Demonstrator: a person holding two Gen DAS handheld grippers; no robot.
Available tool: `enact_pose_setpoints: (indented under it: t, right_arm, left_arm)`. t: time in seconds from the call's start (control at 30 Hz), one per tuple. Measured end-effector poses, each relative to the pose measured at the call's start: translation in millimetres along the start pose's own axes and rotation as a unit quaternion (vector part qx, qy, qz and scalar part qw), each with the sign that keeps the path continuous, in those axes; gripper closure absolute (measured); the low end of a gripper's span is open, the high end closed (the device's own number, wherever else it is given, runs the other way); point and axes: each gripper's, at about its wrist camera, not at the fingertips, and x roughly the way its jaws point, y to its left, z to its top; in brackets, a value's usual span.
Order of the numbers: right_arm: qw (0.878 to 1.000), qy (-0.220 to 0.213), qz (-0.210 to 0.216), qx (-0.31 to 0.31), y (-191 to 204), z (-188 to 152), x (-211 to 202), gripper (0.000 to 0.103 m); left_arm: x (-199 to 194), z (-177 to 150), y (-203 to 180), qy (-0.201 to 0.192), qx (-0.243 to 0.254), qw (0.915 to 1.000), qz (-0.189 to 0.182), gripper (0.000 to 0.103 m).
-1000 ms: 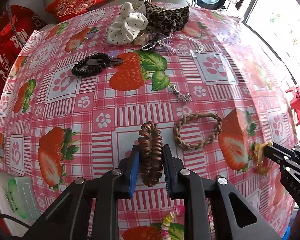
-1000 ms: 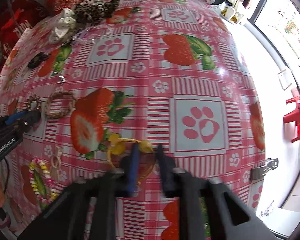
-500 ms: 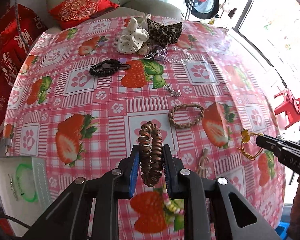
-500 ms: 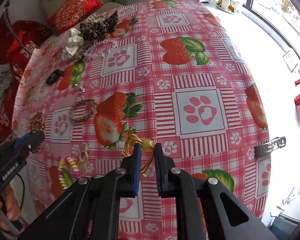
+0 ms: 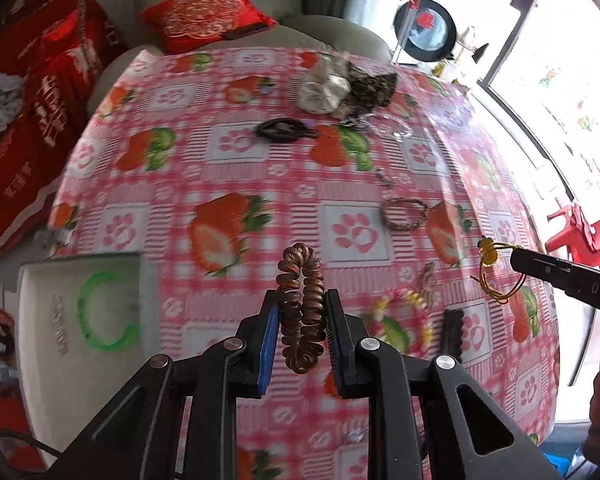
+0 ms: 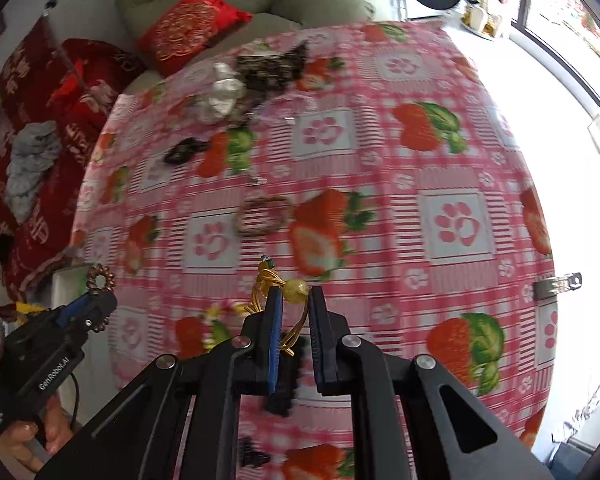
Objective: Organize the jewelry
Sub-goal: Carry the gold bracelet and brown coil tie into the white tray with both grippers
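- Fingers of the left gripper (image 5: 302, 320), low centre of its wrist view, clamp a brown coil hair tie (image 5: 302, 304) that stands upright between the pads.
- Right gripper (image 6: 294, 320) pinches a gold wire bracelet (image 6: 286, 292) with a yellow bead, jaws nearly together; both pieces hang above the table.
- Lower left of the left view: a white tray (image 5: 32, 292) holding a green bangle (image 5: 100, 310).
- Mid-frame on the strawberry tablecloth (image 5: 260, 168): a pastel bead bracelet (image 5: 414, 312) and a braided tan bracelet (image 5: 404, 214).
- Farther up: a black coil tie (image 5: 284, 130), then a white scrunchie (image 5: 324, 90) touching a leopard scrunchie (image 5: 370, 88).
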Motion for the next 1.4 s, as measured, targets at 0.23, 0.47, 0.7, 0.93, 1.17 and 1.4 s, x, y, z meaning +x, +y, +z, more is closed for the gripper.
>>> enact_pose_setpoints:
  t: [0.23,0.47,0.7,0.93,1.17,1.4]
  right_arm:
    - [0.998,0.011,0.035,-0.046,68.9,-7.3,4.0,0.089]
    - [0.991,0.028,0.071,-0.106,147.3,-12.7,14.6,0.089]
    - [0.981,0.058,0.106,-0.152,221.8,-23.1,40.6,0.089]
    - [0.968,0.104,0.134,-0.186,282.0,-46.2,76.8,0.089]
    - [0.959,0.166,0.137,-0.185,301.7,-73.0,122.7,0.089]
    - [0.959,0.188,0.108,-0.183,301.9,-80.4,155.0,0.089]
  left_arm:
    - [-21.7,-23.4,53.8,-0.006,-0.038,0.9990,0.024,0.074]
    - [-36.3,-51.0,115.7,-0.003,-0.083,0.9950,0.054,0.074]
    - [-38.8,-72.5,166.8,0.000,-0.120,0.9890,0.087,0.074]
    - [-31.4,-92.6,206.3,0.014,-0.150,0.9828,0.108,0.074]
    - [-8.1,-102.9,227.5,0.036,-0.155,0.9802,0.118,0.074]
    - [14.5,-93.3,232.5,0.045,-0.151,0.9801,0.121,0.074]
